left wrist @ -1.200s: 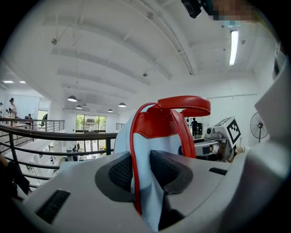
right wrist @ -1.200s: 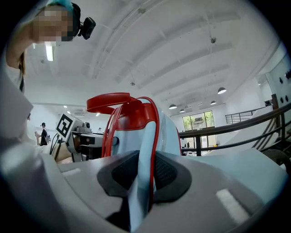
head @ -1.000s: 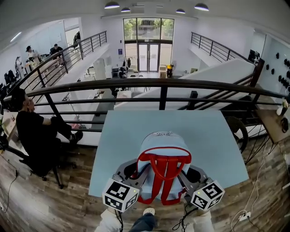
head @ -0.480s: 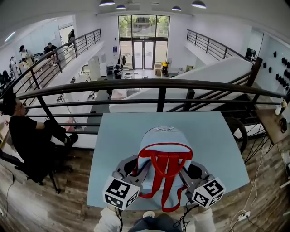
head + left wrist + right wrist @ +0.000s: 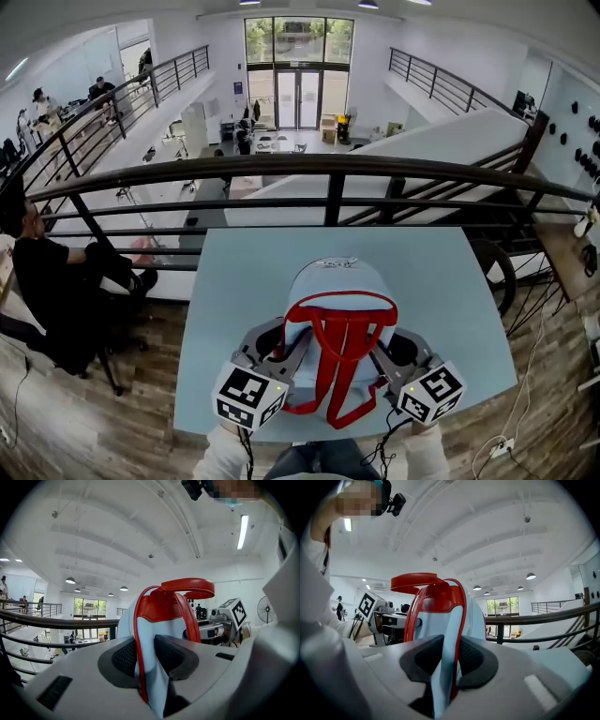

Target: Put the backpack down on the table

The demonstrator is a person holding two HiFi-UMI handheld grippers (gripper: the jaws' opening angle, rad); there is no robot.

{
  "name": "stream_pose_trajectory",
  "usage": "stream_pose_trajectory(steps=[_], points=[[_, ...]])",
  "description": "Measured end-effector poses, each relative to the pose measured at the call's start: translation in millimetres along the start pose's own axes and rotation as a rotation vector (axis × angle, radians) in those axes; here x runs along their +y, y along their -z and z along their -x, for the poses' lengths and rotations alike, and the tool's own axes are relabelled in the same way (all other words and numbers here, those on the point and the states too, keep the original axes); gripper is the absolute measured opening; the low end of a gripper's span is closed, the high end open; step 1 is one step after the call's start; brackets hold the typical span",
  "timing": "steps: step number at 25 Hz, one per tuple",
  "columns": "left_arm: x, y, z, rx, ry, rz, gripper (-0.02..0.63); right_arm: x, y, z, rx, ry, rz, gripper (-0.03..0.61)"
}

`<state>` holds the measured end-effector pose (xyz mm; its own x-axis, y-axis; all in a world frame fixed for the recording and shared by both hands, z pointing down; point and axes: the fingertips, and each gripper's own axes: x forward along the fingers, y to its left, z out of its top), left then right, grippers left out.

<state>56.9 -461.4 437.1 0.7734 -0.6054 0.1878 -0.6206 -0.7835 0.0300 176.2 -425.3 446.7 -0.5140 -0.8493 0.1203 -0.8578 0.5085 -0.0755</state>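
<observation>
While both tools gripped it, the light-blue fabric backpack with red straps (image 5: 333, 305) sat upright between them, just ahead of the jaws and over the pale blue flat table top (image 5: 244, 272). Could not tell if its base touched the top yet; red strap loops hung toward the near edge, below the grippers.

Left gripper (image 5: 281, 349): jaws clamped on a blue padded strap with red edging (image 5: 157, 620), dark ribbed pads (image 5: 123, 658) pressing either side. Right gripper (image 5: 386, 354): same, closed on the matching strap on the opp. side (image 5: 440, 620). Nothing else between either pair.

Handling, est.:
- Soft shell, body bulged and rounded, prob. lightly filled; likely light to moderate wt.
- Fabric not slippery; padded straps compress, so grip looked secure w/ ribbed pads.
- Not fragile, but floppy: likely to slump or tip once released unless base is flat on the top.
- Best hold pts: the two side straps, as used, for a level carry; red arched top handle (image 5: 187, 587) above the jaws as alt. for one tool.
- Dangling loops could snag on the table edge.
</observation>
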Motion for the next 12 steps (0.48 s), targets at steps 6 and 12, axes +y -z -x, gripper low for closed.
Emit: stream_pose_trajectory(steps=[6, 12], points=[[20, 13, -34, 0.039, -0.019, 0.027, 0.110, -32, 15, -27, 0.055, -0.041, -0.004, 0.095], [39, 29, -66, 0.078, -0.036, 0.061, 0.110, -61, 33, -54, 0.098, -0.069, -0.011, 0.097]])
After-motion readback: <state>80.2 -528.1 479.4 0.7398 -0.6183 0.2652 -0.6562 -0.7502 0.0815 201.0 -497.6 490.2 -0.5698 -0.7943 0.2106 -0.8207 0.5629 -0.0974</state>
